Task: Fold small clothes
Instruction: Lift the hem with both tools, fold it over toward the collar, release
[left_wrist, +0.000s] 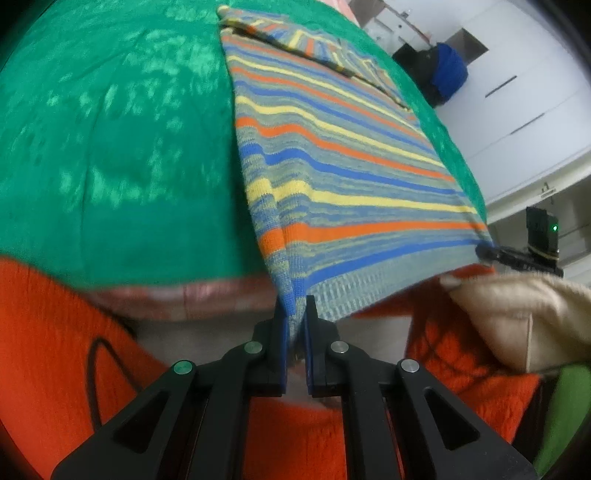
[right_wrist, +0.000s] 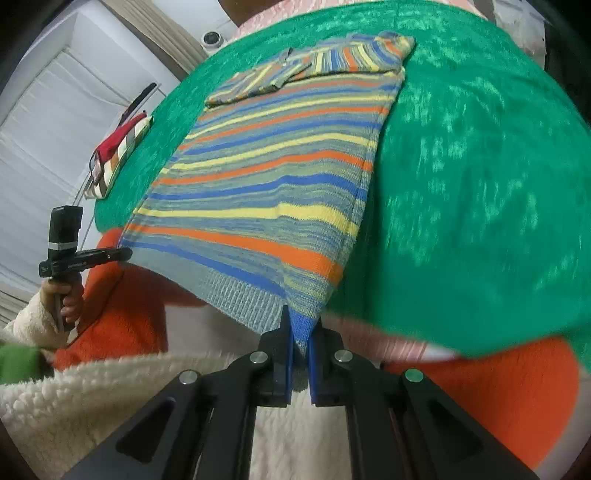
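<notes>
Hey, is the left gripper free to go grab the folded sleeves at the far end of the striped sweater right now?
Probably not yet. The left gripper is shut on the striped sweater's hem corner, so it must let go first. Nothing lies between it and the sleeves otherwise.

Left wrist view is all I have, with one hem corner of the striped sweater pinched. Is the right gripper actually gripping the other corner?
Observer: Yes, the right gripper is shut on the striped sweater at its other hem corner.
Operator: Anything else on the green cloth?
Observer: A striped folded item with something red on top lies at the edge of the green cloth, apart from the striped sweater.
</notes>
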